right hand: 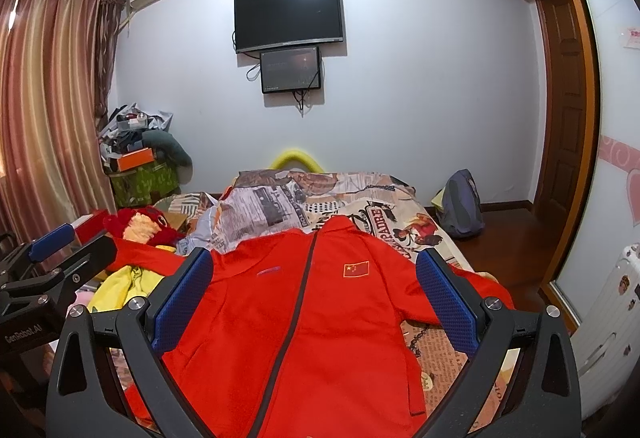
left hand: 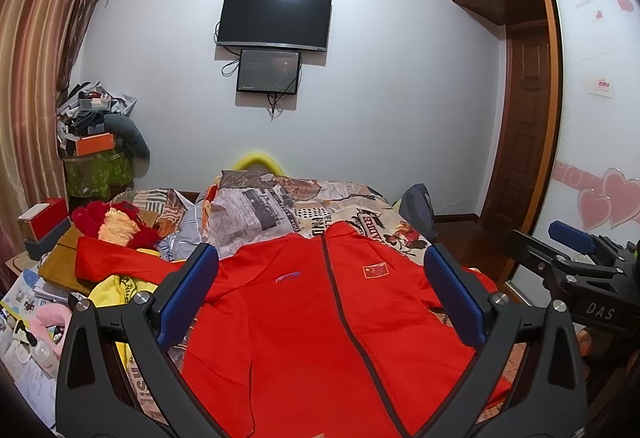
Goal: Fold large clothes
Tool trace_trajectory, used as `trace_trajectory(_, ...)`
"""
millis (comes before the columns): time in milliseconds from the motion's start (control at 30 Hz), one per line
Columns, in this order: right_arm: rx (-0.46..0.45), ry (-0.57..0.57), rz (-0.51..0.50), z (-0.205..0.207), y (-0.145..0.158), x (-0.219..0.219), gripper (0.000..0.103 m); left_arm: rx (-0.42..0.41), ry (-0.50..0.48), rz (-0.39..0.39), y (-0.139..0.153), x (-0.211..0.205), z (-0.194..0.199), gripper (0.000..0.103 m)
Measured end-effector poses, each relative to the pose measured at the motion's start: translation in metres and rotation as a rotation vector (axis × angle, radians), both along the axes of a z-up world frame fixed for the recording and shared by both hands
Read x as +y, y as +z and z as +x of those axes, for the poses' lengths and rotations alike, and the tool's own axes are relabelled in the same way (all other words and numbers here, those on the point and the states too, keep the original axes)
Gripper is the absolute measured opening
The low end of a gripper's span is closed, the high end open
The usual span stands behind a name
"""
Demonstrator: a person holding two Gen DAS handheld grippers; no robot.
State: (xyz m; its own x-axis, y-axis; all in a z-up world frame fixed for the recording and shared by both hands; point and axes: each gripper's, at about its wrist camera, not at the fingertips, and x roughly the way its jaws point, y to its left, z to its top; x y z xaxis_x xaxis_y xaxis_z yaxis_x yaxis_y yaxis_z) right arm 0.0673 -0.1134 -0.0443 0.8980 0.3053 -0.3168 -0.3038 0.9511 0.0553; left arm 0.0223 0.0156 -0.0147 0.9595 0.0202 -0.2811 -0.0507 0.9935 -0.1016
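Covering the bed [left hand: 280,198], red jacket [left hand: 320,318].

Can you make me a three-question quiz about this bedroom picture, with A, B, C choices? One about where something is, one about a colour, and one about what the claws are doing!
1. Where does the red jacket lie?
A. spread on the bed
B. hung on the door
C. on the floor

2. What colour are the pads on the claw fingers?
A. green
B. blue
C. white

3. How are the left claw and right claw?
A. both shut on the jacket
B. one open, one shut
C. both open, holding nothing

Answers:
1 A, the jacket lies flat on the patterned bed cover.
2 B, the pads show blue.
3 C, each claw's fingers stand wide apart with nothing between them.
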Motion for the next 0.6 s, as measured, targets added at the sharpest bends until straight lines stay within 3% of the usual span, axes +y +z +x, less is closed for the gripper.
trace_trajectory(400, 0.026, 0.042, -0.037, 0.068, -0.005, 0.019, 0.101, 0.010, 0.106, 0.014, -0.005, 0.059, 0.068, 0.103)
trace_trajectory(600, 0.092, 0.092, -0.068, 0.114, -0.015, 0.038, 0.101, 0.073, 0.169, 0.051, -0.020, 0.102, 0.116, 0.103)
